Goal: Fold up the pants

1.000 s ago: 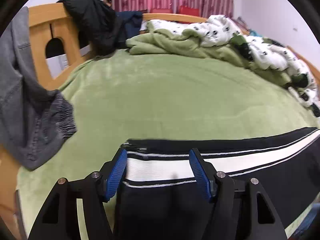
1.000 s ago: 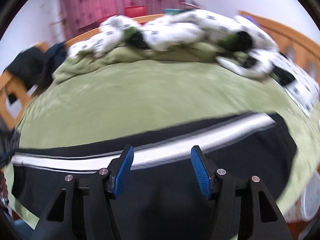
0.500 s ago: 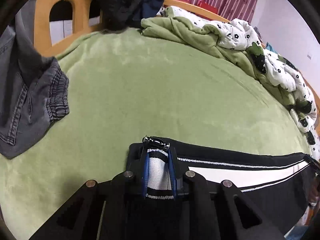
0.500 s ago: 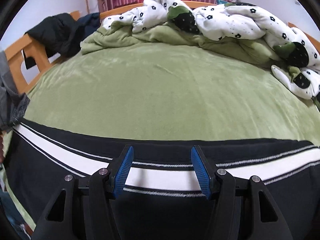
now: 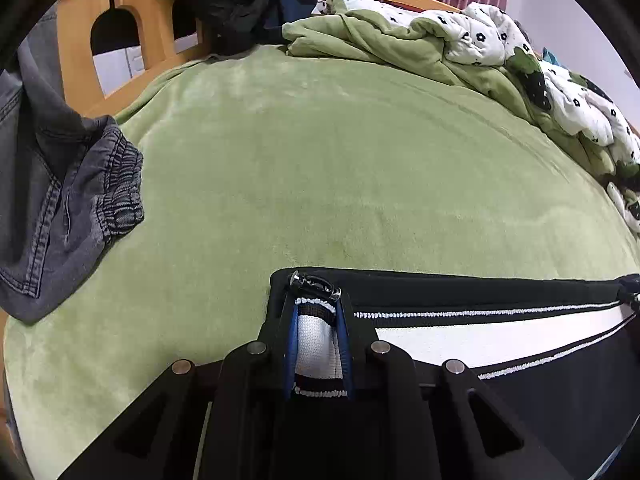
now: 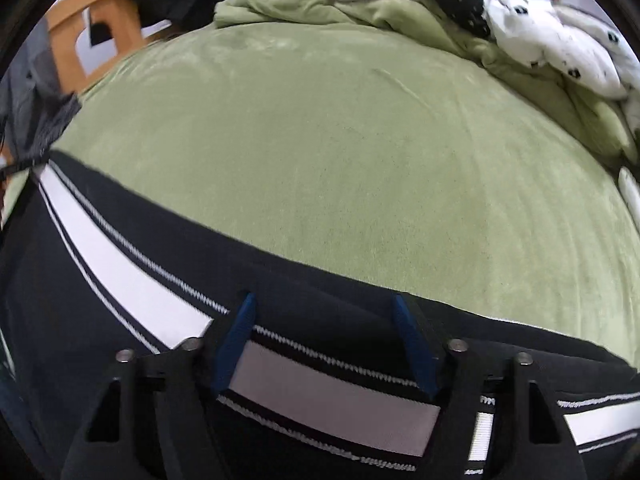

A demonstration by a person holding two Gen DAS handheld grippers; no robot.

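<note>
Pants (image 5: 496, 344) pinched in left jaws, stripe between closing right jaws.

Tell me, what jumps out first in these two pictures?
The black pants with a broad white side stripe, lying along the near edge of a green blanket. The left gripper is shut on their stripe; the right gripper is closing around it. A white flowered quilt lies heaped at the far side.

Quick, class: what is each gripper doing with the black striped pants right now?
Left gripper: shut on the black striped pants, pinching the white stripe at the end.
Right gripper: closing around the pants' stripe; pads not yet pressing.
</note>
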